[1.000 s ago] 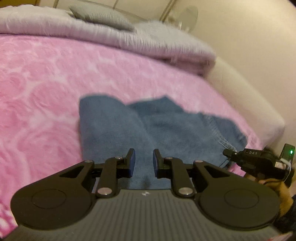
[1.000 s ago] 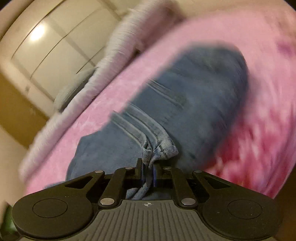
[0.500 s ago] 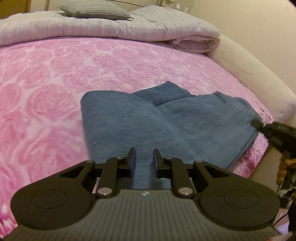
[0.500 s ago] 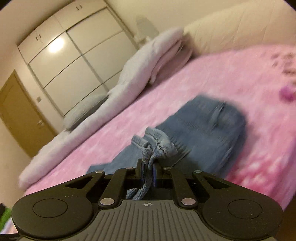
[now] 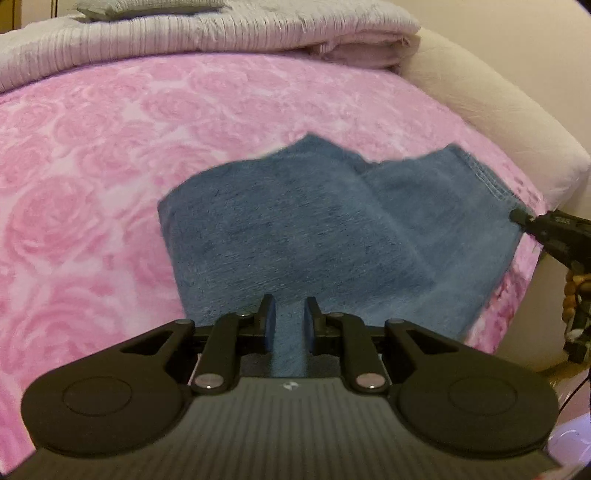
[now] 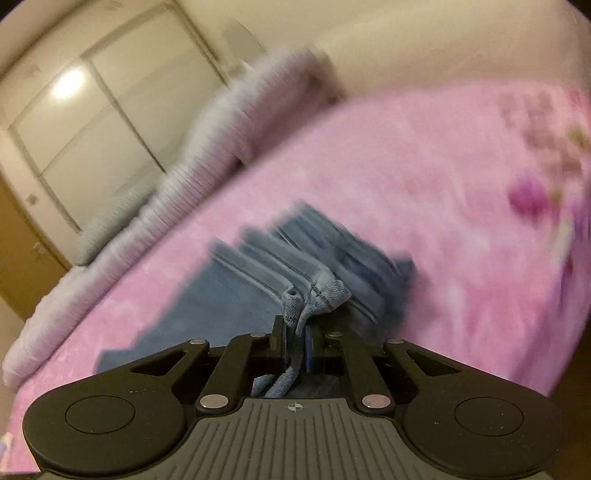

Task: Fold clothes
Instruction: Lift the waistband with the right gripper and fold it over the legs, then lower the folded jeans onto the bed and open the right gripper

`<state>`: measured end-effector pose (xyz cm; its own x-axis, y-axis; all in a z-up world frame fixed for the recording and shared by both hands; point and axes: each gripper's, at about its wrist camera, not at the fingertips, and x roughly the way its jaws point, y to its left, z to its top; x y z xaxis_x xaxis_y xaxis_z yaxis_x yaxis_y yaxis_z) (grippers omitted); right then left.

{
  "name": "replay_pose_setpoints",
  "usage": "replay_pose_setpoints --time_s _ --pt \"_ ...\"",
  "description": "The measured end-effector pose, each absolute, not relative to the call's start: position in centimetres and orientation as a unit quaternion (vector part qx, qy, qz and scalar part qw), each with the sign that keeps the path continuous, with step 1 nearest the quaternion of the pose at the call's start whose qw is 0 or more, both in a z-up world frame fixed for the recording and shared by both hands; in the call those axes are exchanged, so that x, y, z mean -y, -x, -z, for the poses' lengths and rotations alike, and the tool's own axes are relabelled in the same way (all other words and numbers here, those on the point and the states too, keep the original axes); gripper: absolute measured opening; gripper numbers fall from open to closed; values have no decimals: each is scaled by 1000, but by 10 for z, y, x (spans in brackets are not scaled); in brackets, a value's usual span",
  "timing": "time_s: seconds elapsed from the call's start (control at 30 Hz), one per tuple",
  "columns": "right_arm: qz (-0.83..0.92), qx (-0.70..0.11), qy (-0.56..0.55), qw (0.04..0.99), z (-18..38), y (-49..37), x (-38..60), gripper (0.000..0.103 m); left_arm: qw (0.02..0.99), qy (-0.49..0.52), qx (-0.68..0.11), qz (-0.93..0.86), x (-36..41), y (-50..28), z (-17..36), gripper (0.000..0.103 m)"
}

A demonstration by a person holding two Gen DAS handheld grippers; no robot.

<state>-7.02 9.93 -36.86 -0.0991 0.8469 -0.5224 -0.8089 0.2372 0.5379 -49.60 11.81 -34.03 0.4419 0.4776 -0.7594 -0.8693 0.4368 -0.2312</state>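
A pair of blue jeans (image 5: 295,221) lies folded on the pink rose-patterned blanket (image 5: 92,166). My left gripper (image 5: 290,306) sits at the near edge of the jeans, shut on a thick fold of denim that fills the gap between its fingers. My right gripper (image 6: 295,325) is shut on a bunched hem corner of the jeans (image 6: 321,291). In the left wrist view, the right gripper (image 5: 517,216) shows as a black tip at the jeans' right edge. The right wrist view is blurred by motion.
A folded grey quilt (image 5: 221,33) with a pillow lies along the far side of the bed. A cream padded bed frame (image 5: 498,118) runs down the right. White wardrobe doors (image 6: 122,110) stand beyond the bed.
The jeans have been drawn out wider and flatter between the two grippers. The right gripper has swung with its held corner, and its view has tilted. Both grips are unchanged.
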Motion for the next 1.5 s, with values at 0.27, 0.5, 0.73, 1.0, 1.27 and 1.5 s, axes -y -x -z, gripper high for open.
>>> replay_pose_setpoints --time_s 0.27,0.5,0.73,1.0,1.27,1.5 --pt "-613 -425 -36 665 373 64 -98 9 784 328 -304 -430 -119 497 345 14" --pt "-628 -400 -37 666 356 67 -102 9 784 315 -313 -434 -117 497 339 14" --pt "-607 -402 -32 685 357 49 -100 8 782 316 -318 -432 -117 496 346 14" --pt "-595 -399 -31 697 341 51 -90 21 783 315 -313 -435 -106 507 338 13" --pt "-571 -351 27 742 328 82 -72 34 770 319 -320 -451 -85 508 337 14" --pt "-623 -345 109 694 335 127 -81 34 748 322 -343 -468 -69 504 336 17"
